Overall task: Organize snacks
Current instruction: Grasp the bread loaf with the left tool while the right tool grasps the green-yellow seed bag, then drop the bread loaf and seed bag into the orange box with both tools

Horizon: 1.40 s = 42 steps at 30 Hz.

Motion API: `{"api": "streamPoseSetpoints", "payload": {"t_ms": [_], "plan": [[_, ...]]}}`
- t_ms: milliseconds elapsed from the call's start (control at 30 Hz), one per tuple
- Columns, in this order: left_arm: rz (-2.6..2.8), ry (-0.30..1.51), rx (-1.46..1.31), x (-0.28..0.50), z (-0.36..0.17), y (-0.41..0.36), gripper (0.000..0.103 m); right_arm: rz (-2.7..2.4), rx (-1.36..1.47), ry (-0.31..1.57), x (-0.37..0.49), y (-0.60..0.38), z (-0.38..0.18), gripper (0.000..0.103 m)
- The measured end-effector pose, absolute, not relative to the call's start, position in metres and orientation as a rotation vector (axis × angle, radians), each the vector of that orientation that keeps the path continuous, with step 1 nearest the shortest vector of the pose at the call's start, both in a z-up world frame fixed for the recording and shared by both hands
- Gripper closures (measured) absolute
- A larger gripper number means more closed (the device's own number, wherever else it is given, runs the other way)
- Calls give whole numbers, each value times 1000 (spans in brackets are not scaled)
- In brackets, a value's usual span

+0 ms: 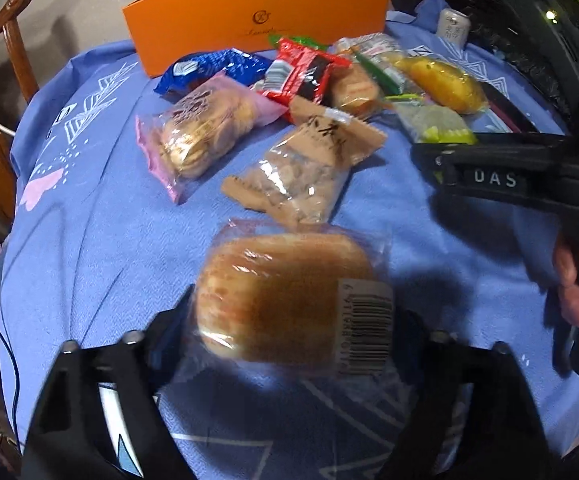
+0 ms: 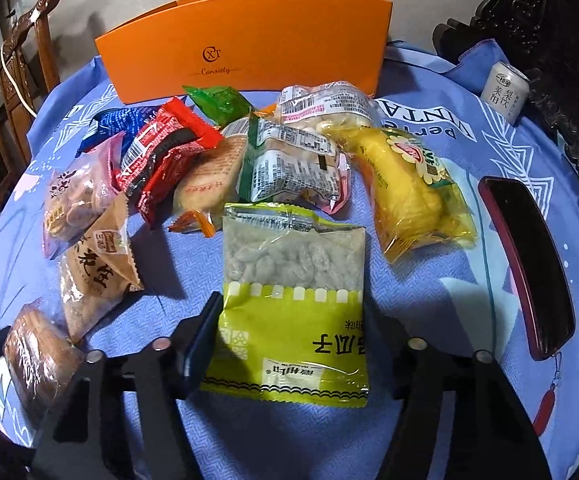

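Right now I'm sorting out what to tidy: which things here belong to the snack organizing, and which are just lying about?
Belongs to the job:
bread pack between the left tool fingers
green seed bag between the right tool fingers
snack pile
orange box

Just lying about:
drink can
dark red phone
wooden chair

Left wrist view. The left gripper (image 1: pixel 289 320) pointed down at a blue patterned tablecloth (image 1: pixel 89 220), its two fingers flanking a clear-wrapped bun (image 1: pixel 285 296); contact was not discernible. Beyond lay a brown cracker packet (image 1: pixel 305 168), a pink biscuit packet (image 1: pixel 205 136) and a red packet (image 1: pixel 305 72). An orange box (image 1: pixel 257 16) stood at the far edge. The right gripper (image 1: pixel 509 176) occupied the right edge.
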<state>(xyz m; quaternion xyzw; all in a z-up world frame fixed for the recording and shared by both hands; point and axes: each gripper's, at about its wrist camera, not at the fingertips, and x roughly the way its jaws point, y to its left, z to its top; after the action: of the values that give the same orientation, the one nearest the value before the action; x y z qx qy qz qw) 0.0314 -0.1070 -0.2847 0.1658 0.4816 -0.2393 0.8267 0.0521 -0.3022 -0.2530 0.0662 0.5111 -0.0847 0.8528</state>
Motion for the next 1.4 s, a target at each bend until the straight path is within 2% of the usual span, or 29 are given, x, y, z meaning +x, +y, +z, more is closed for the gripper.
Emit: {"api": "streamPoseSetpoints", "payload": {"t_ms": [433,800,1100,1400], "plan": [[-501,939,410,34,-252,-97,31,-183,169,1056,20,-297,-229,42],[-482,852,364,66,-189,-80,31,-195,147,922,20,-290,-160,42],[-484,758,267,146,-126,-89,31,-232,174,791,71,-311,-99,41],[-497,670,196,254,-76,-142,31,-229,148,726,165,-343,-64,41]]}}
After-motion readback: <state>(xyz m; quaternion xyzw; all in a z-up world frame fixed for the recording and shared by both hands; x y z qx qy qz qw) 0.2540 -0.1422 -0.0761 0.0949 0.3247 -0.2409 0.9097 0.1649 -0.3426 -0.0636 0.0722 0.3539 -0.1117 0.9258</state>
